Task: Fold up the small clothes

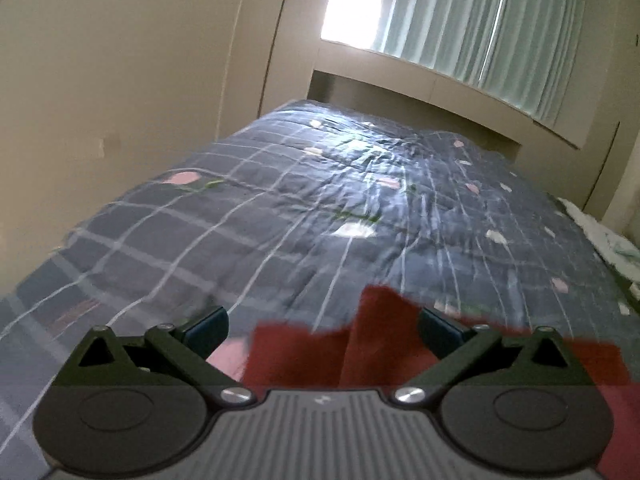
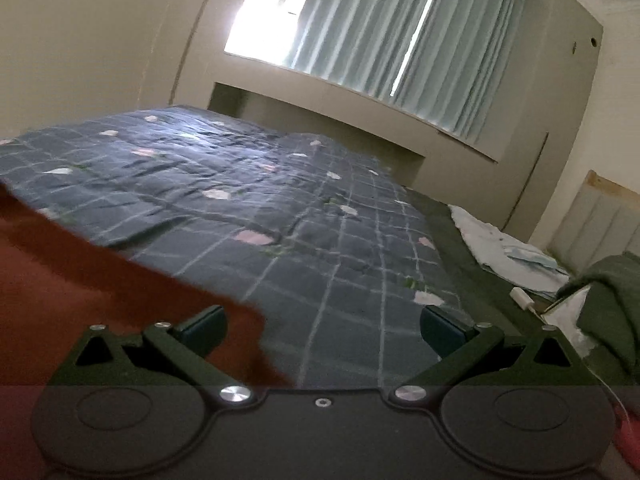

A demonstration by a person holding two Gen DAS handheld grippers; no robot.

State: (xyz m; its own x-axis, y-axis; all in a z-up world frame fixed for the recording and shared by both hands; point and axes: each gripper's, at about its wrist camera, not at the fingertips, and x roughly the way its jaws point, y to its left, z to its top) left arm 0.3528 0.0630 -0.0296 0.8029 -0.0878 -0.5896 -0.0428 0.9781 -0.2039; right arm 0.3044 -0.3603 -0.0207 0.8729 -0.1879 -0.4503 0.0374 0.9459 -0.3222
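Note:
A dark red garment [image 1: 360, 344] lies rumpled on the blue checked bedspread [image 1: 248, 216], right in front of my left gripper [image 1: 323, 330]. That gripper is open, its fingers wide apart, and the cloth sits between and below them. In the right wrist view the same red garment [image 2: 100, 292] fills the lower left, under the left finger [image 2: 204, 330]. My right gripper [image 2: 323, 330] is open too, with bare bedspread [image 2: 320, 248] between its fingers. Neither gripper holds cloth.
A wall runs along the bed's left side and a curtained window [image 2: 380, 32] stands beyond its far end. White cloth [image 2: 500, 248], a white charger [image 2: 522, 298] and dark green bedding [image 2: 608, 300] lie at the bed's right edge.

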